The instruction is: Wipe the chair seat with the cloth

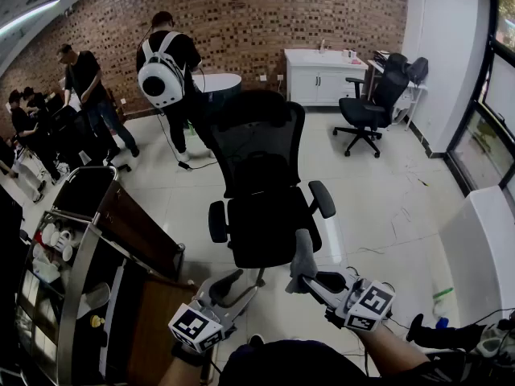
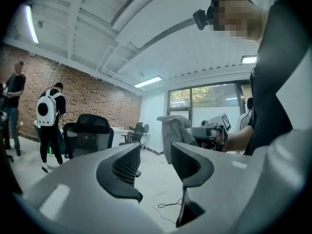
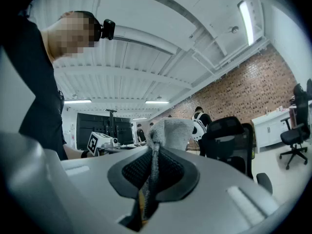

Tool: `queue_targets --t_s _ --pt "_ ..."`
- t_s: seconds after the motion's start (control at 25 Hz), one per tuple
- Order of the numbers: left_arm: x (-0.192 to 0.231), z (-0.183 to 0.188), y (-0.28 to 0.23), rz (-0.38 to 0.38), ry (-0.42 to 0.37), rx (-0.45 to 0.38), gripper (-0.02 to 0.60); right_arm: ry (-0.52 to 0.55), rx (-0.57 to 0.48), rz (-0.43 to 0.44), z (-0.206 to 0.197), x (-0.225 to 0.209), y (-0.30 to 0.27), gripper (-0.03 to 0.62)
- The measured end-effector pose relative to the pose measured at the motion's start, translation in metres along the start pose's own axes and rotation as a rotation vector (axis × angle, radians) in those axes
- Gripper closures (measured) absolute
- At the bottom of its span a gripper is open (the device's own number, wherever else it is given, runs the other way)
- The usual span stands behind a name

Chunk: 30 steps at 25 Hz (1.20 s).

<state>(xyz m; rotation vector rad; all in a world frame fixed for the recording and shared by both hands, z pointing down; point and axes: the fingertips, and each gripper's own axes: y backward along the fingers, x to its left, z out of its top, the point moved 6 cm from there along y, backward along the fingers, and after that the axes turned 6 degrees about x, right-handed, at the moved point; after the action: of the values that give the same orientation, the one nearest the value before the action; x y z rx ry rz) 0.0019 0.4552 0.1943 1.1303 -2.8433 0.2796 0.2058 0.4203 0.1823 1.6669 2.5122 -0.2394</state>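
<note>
A black mesh office chair (image 1: 264,185) stands on the tiled floor ahead of me, its seat (image 1: 269,230) facing me. My right gripper (image 1: 308,279) hovers at the seat's front edge, shut on a grey cloth (image 1: 303,256) that sticks up from its jaws. In the right gripper view the cloth (image 3: 169,129) is pinched between the closed pads of that gripper (image 3: 155,167), with the chair (image 3: 229,143) behind it. My left gripper (image 1: 233,284) is low and left of the seat, open and empty (image 2: 153,162). From the left gripper view the cloth (image 2: 173,133) hangs just beyond the jaws.
A metal shelf cart (image 1: 76,248) with cups stands close at my left. A person with a white backpack (image 1: 165,75) and other people are at the back left. A second office chair (image 1: 374,103) and a white cabinet (image 1: 320,75) stand at the back right.
</note>
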Motion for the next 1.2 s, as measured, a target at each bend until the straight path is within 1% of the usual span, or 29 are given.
queue_targets --t_s 0.2,0.36,0.48,0.72,0.88,1.0,1.08,1.2 --pt "0.001 -0.005 -0.011 0.021 0.01 0.017 0.362 0.001 0.004 0.014 -0.002 -0.013 0.006 0.572" --pt "0.003 -0.007 -0.023 0.032 0.017 0.01 0.359 0.006 0.013 0.03 -0.004 -0.025 0.008 0.572" --pt "0.005 -0.009 -0.03 0.046 0.018 0.021 0.356 0.014 0.02 0.041 -0.006 -0.035 0.007 0.572" --pt "0.03 -0.015 -0.043 0.082 0.035 0.033 0.351 0.013 0.064 0.068 -0.015 -0.061 -0.014 0.572" --pt "0.064 -0.014 -0.055 0.094 0.048 0.034 0.35 0.013 0.079 0.086 -0.015 -0.083 -0.047 0.572" --pt "0.099 -0.016 -0.068 0.078 0.056 0.03 0.35 0.013 0.085 0.087 -0.015 -0.104 -0.08 0.572" --pt "0.128 -0.019 -0.077 0.062 0.062 0.027 0.35 0.018 0.092 0.079 -0.015 -0.12 -0.105 0.572" --pt "0.183 -0.017 -0.091 0.04 0.073 0.025 0.35 0.002 0.094 0.052 -0.013 -0.149 -0.152 0.572"
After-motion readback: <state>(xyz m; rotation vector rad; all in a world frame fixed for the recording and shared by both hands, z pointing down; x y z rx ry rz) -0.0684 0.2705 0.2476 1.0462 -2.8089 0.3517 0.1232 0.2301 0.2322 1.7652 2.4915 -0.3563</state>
